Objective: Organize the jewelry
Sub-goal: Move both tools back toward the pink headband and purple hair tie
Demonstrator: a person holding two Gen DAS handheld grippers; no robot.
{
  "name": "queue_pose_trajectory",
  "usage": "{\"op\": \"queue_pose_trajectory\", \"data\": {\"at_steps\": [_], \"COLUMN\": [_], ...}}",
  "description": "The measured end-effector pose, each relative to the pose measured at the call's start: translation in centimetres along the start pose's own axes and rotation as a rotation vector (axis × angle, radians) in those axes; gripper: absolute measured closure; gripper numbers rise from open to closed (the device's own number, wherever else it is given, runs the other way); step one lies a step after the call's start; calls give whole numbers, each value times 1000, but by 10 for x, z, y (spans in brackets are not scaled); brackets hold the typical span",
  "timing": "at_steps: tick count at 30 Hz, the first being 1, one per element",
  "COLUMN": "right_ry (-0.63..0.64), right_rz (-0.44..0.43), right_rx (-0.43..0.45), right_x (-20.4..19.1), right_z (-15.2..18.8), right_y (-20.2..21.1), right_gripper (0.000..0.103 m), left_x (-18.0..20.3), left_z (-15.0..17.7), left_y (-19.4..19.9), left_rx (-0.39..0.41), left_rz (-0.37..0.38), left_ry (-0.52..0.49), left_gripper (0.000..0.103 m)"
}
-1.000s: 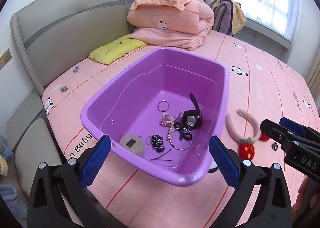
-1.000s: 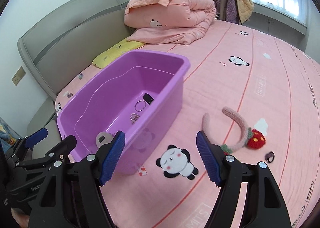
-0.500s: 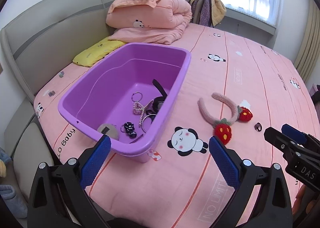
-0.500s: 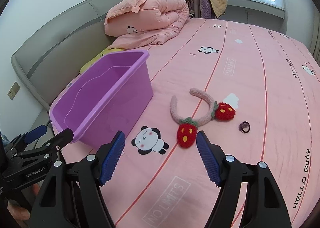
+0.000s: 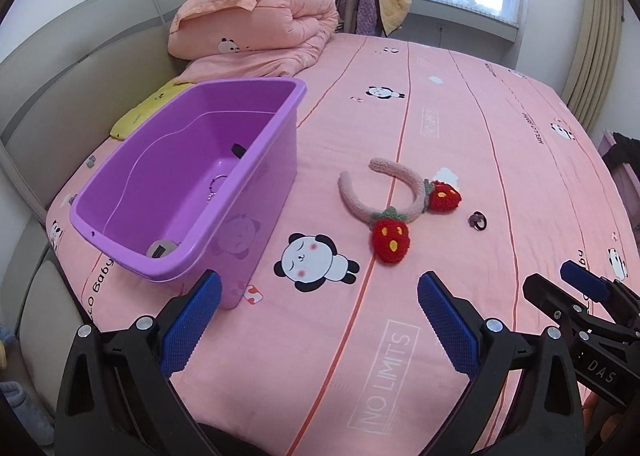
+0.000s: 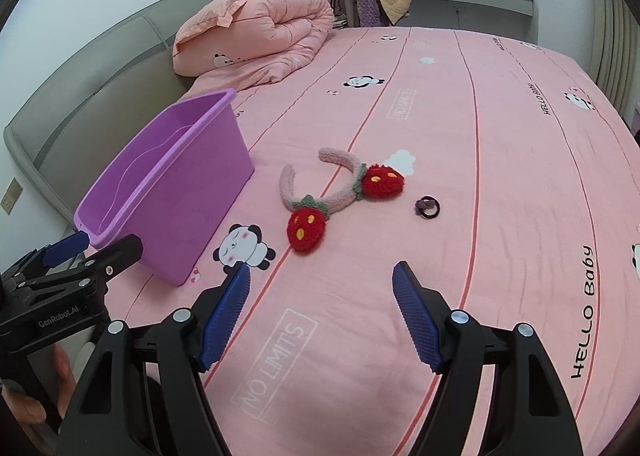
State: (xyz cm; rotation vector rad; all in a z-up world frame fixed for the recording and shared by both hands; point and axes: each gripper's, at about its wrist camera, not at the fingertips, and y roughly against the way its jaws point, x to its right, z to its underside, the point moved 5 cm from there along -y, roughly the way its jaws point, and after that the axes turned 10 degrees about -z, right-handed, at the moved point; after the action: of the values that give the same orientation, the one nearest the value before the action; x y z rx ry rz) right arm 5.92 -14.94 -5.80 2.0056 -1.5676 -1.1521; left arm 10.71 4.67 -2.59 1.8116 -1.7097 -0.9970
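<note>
Both grippers are held above the near edge of the bed (image 5: 460,143), angled down at the pink sheet. The left gripper (image 5: 318,320) is seen with its jaws spread wide and nothing between the blue pads (image 5: 192,330). The right gripper (image 6: 322,312) is likewise held wide open, with only bare sheet showing between its pads (image 6: 224,316).

A purple tub (image 5: 256,191) is set toward the headboard-side corner of the bed, on the left. Inside it, only a few small pieces are made out from the left wrist view: a ring on a short chain (image 5: 216,183), a dark strap end (image 5: 238,150) and a round beige item with a dark label (image 5: 160,250) near the closest corner. Beyond that the tub's contents are hidden by its wall.

Out on the sheet, a fuzzy pink headband (image 6: 340,191) with two red strawberries is laid just right of the tub, apart from it. A small dark hair tie (image 6: 427,207) is found just right of the headband, not touching it. A folded pink quilt (image 6: 256,35) is piled at the headboard end.
</note>
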Motion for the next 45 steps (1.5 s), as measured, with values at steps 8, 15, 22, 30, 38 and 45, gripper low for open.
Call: {"op": "queue_pose_trajectory", "data": {"at_steps": [8,15,22,30,38,45], "right_ry": [-70,-128,-140,-139,-155,-164], "right_rz": [39,77,102,109,115,120], "right_rx": [-4,-28,-60,-75,-93,-93], "right_x": [47,86,109,129,150,164], "right_z": [19,35,34,13,-4,-15], "right_y": [-1,-18,-48,-91,-135,-161], "right_gripper": [32,32,32,32,32,32], "left_x": [37,50,52,69,90,96], "left_z": [8,29,31,8,-15,-41], "left_y": [-19,-62,-102,-145,-192,-219], "left_rx": [-38,-147,-190,-185,-220,-211], "left_rz": [33,46,27,27,51,38], "left_ry": [-39,-29,-5,-12,0,24], "left_gripper": [6,6,6,6,6,6]}}
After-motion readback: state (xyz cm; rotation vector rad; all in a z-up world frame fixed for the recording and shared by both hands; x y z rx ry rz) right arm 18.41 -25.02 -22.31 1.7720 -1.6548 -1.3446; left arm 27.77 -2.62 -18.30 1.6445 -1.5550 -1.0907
